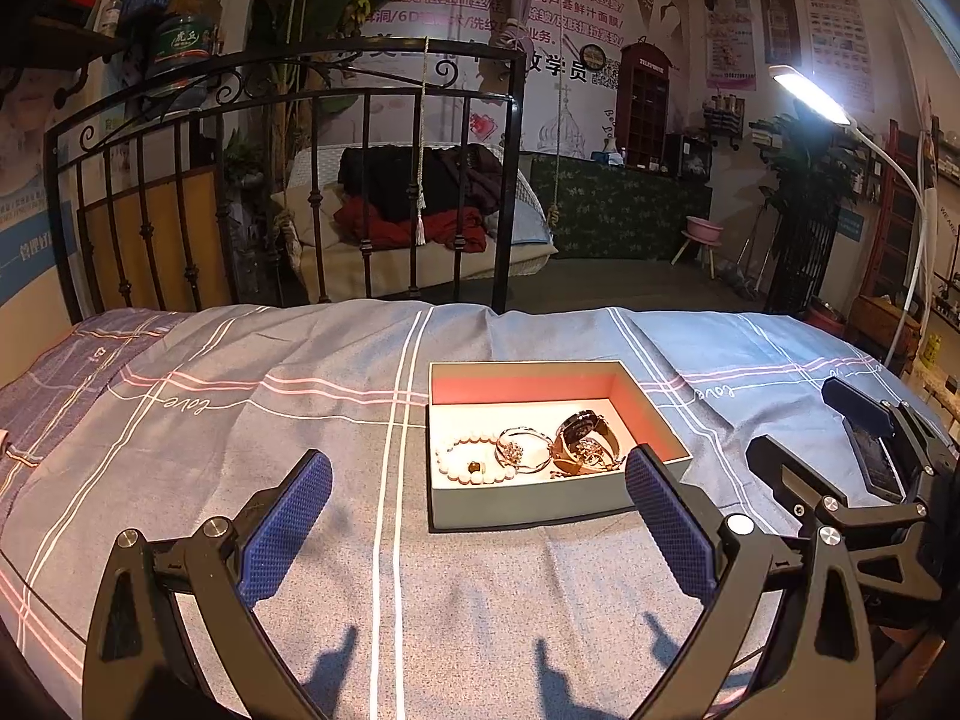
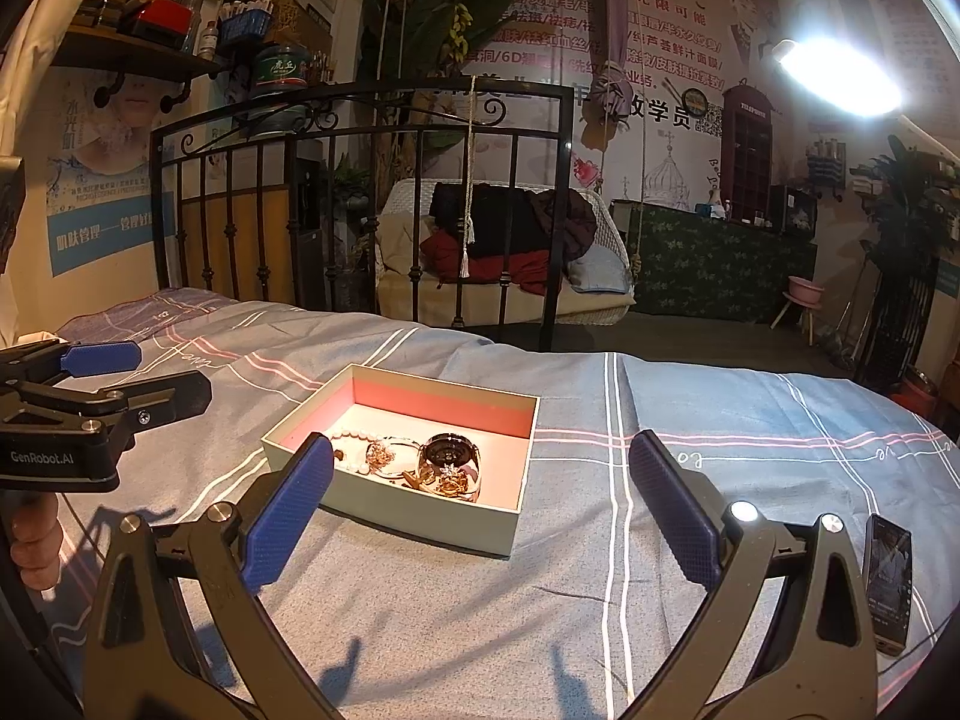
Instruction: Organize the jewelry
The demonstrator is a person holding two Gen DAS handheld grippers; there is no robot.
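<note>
Left claw [image 1: 477, 516], right claw [image 2: 480, 504] both spread, empty, over plaid bedsheet [image 1: 300, 480]; jewelry box [image 1: 522, 504] ahead.

A grey-blue bedsheet [image 1: 240, 450] with white and pink stripes covers the bed, with a black iron bedframe [image 1: 288, 120] at its far edge. A lit lamp [image 2: 840, 75] shines at the right, and a dark phone [image 2: 888, 582] lies on the sheet
</note>
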